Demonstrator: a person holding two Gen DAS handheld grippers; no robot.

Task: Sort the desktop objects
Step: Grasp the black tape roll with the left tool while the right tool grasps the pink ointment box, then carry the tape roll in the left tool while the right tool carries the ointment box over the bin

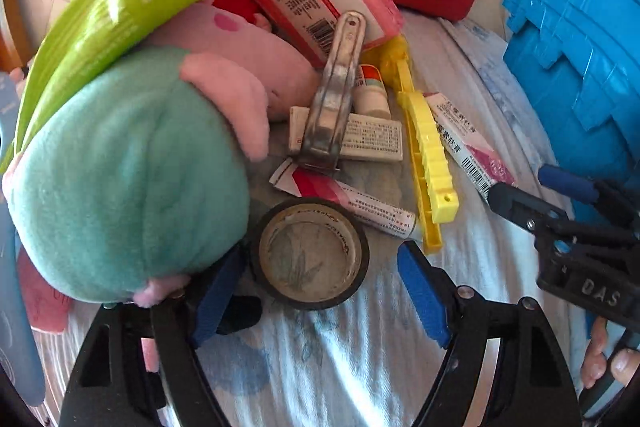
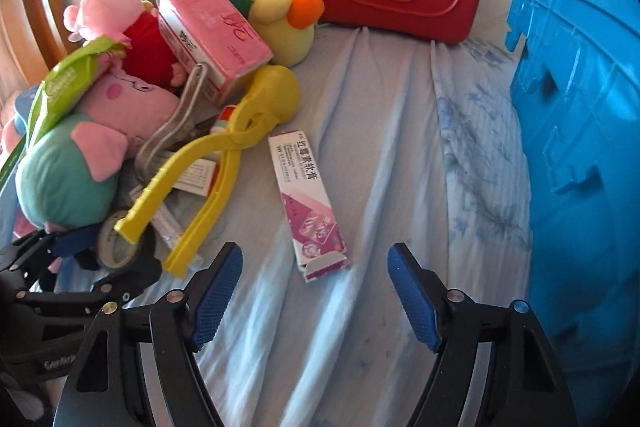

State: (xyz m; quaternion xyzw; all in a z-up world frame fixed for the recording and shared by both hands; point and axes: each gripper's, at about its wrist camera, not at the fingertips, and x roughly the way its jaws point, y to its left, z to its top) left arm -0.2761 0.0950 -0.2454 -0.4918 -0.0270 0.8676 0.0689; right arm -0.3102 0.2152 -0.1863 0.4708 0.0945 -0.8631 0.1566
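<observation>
Left gripper [image 1: 320,291] spread, straddling tape roll [image 1: 310,253] on bed sheet [image 1: 320,367]. Right gripper [image 2: 314,297] spread, empty; pink ointment box [image 2: 308,203] at 12 o'clock, long axis running 11-to-5.

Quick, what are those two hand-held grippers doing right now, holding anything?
Left hand-held gripper: open, empty, jaws either side of the black tape roll.
Right hand-held gripper: open, empty, above the pale blue bedsheet.
</observation>
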